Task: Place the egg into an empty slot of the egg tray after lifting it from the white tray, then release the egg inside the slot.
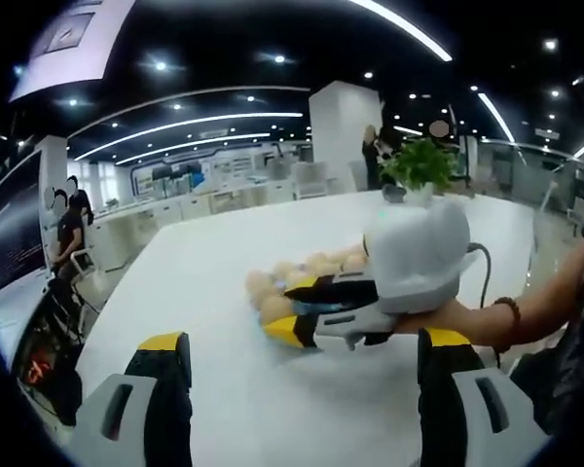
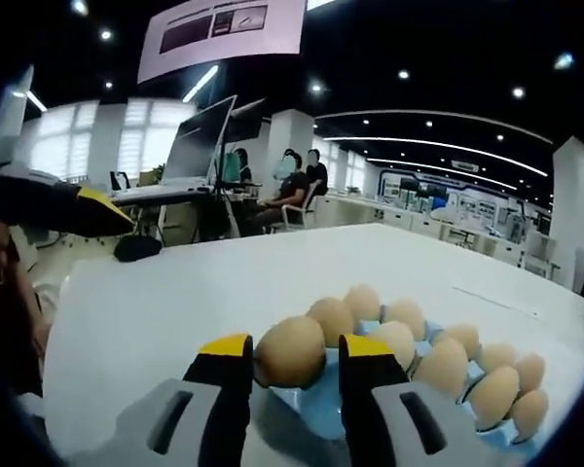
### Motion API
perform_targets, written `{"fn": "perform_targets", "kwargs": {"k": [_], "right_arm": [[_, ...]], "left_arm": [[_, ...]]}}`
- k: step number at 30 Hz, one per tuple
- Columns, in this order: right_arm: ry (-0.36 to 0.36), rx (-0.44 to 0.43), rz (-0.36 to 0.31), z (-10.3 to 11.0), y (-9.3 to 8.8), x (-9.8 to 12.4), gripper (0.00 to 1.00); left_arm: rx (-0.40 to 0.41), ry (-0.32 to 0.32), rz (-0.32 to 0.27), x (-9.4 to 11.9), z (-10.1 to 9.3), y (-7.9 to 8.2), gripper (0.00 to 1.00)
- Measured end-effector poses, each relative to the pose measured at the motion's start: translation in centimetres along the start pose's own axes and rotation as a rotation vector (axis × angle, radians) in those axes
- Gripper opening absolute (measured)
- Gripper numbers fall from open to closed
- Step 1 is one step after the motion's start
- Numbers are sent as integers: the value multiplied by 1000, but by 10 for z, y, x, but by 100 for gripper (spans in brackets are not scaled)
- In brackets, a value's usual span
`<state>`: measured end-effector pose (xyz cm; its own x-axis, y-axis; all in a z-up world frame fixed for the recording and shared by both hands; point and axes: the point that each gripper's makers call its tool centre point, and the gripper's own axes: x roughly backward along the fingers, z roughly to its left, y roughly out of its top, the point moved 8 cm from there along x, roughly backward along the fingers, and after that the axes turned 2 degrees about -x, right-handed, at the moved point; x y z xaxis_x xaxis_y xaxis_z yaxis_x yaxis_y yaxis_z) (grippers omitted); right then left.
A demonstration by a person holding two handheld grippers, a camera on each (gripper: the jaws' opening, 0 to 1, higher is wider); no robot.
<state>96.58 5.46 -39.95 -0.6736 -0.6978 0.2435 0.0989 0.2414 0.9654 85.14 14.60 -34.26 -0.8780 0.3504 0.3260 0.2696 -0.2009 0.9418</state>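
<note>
A tan egg [image 2: 290,352] sits between the yellow-tipped fingers of my right gripper [image 2: 294,347], which is shut on it just above the near end of the blue egg tray [image 2: 316,413]. Several more eggs [image 2: 448,365] fill the tray's slots behind it. In the left gripper view the right gripper [image 1: 294,309] reaches in from the right, held by a hand, its jaws over the row of eggs [image 1: 316,265]. My left gripper [image 1: 304,341] hangs open and empty, its jaws wide apart over the white table [image 1: 204,282]. Its yellow tip [image 2: 97,212] shows at the left of the right gripper view.
A potted plant [image 1: 423,165] stands at the table's far end. People sit at desks [image 2: 292,190] beyond the table, near a large monitor [image 2: 200,136]. Another person sits at the left [image 1: 70,229]. A wrist with a bead bracelet [image 1: 511,316] is at the right.
</note>
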Motion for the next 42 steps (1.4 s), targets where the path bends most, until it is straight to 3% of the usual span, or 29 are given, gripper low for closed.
{"fn": "perform_targets", "kwargs": {"k": [7,12,22,28,36,42], "right_arm": [[-5,7,-11,-3,-1,5,35],[9,17,23,-1,-7,4,33],[25,-16,-10,-4,-3,7,33],[20,-10,32,-3,-10,5,33],[18,-15,13,-7,-7,4,36],[33,-16,-12,-6,-5,6,48]], "left_arm": [[-1,0,-2,0,-1,1,99],[1,3,-3,0,0,1,99],[-1,5,-4,0,0,2,99],[-3,-1,1,-2,-1,2,99],[-2,-5,5,-3,-2,2,99],[-3,-7,3,-3,-2,2,99]]}}
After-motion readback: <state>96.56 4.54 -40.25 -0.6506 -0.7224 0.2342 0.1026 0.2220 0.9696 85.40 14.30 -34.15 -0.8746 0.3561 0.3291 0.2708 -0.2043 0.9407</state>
